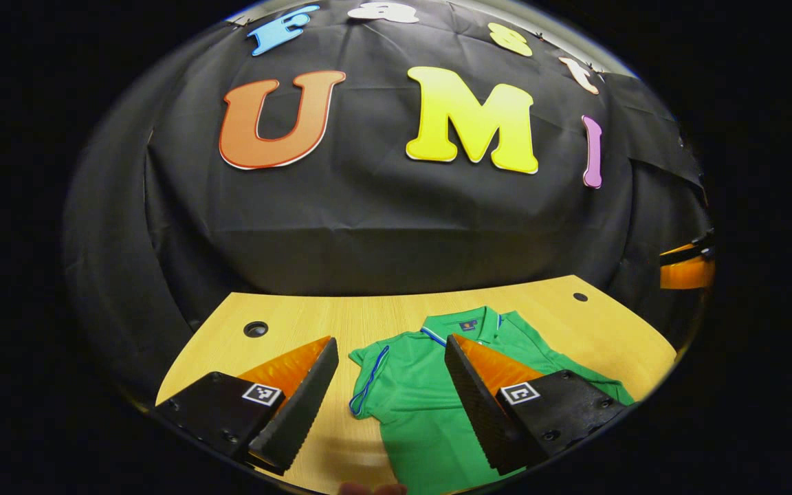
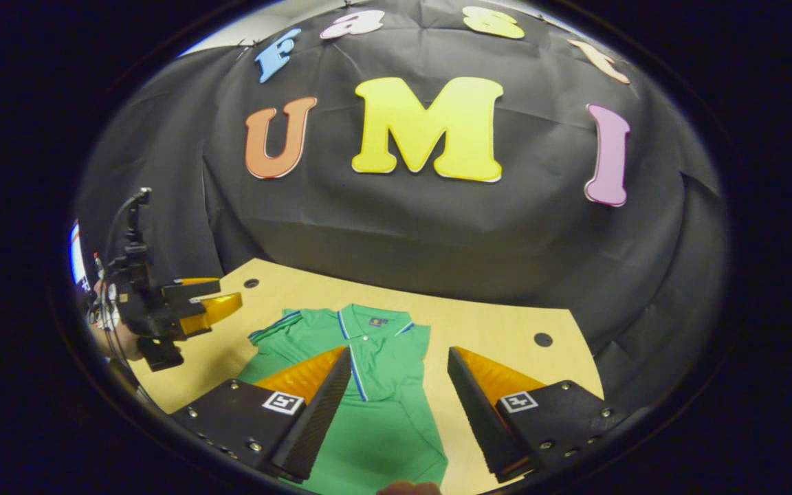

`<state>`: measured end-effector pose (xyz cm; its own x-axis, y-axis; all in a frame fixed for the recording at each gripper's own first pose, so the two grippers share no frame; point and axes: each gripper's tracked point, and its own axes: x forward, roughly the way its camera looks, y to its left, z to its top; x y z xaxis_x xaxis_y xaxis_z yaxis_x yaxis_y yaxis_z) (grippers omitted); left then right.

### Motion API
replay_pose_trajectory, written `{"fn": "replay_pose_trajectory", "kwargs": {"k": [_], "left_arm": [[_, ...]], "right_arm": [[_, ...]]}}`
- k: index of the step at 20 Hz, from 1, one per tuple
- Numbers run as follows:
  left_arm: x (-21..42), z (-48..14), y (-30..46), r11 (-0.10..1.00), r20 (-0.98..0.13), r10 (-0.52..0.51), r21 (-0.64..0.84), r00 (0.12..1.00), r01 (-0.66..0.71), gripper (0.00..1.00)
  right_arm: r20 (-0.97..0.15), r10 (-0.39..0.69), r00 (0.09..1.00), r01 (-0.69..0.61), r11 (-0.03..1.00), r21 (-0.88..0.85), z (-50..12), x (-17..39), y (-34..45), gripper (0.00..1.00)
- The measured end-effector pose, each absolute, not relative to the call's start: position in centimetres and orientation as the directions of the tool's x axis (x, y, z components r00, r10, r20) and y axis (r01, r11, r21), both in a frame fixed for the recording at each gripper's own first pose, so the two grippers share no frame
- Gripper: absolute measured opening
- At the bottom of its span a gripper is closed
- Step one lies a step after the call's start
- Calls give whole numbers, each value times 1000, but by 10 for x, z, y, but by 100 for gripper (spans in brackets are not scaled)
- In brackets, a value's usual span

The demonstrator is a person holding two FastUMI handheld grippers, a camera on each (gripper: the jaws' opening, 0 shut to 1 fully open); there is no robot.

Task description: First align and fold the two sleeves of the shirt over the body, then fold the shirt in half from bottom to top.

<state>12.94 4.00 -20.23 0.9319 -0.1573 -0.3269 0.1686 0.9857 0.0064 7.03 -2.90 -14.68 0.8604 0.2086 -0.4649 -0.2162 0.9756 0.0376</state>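
Your shirt [image 1: 430,399] lies flat near the worktop's [image 1: 286,323] front edge. One sleeve seems folded; the other and the half-fold remain. Left claw [image 1: 391,402] and right claw [image 2: 399,405] gape, empty.

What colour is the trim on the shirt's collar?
Blue and white stripes edge the green shirt's collar, clearest in the right gripper view.

A light wooden tabletop [image 1: 382,323] with round cable holes [image 1: 256,328] is seen; a green polo shirt [image 1: 416,399] is laid flat on it, collar toward the wall.
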Motion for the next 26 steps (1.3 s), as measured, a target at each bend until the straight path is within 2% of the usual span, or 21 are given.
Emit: {"fn": "replay_pose_trajectory", "kwargs": {"k": [4,7,10,13,15,16,18,22,24,25,26], "left_arm": [[162,-233,47,987,-387,-149,3,910,162,99],[185,-264,46,984,-454,-161,-2,876,180,99],[205,-295,45,969,-509,-174,66,843,240,100],[221,-324,42,949,-556,-180,119,811,291,98],[228,-340,46,937,-586,-172,150,791,315,93],[230,-347,47,933,-602,-166,162,781,323,85],[231,-359,49,925,-625,-157,177,764,335,76],[230,-365,52,920,-641,-167,172,749,352,65],[231,-363,49,917,-644,-181,162,744,364,47],[231,-368,46,917,-644,-178,165,744,363,34],[232,-367,45,919,-640,-175,168,749,358,28]], "right_arm": [[-483,218,848,-174,976,133,-152,44,-30,88],[-512,221,830,-177,975,133,-169,26,-28,88],[-550,230,803,-201,973,114,-189,14,-29,88],[-577,210,789,-147,977,155,-198,11,-40,88],[-580,193,791,-99,977,190,-202,12,-52,88],[-583,182,792,-78,977,199,-205,11,-58,88],[-586,164,794,-51,978,204,-206,7,-65,88],[-591,144,793,-23,978,208,-212,4,-69,88],[-598,144,788,-13,976,218,-217,2,-69,88],[-600,144,787,-7,975,224,-219,1,-68,88],[-600,146,786,-3,973,232,-220,0,-67,88]]}}
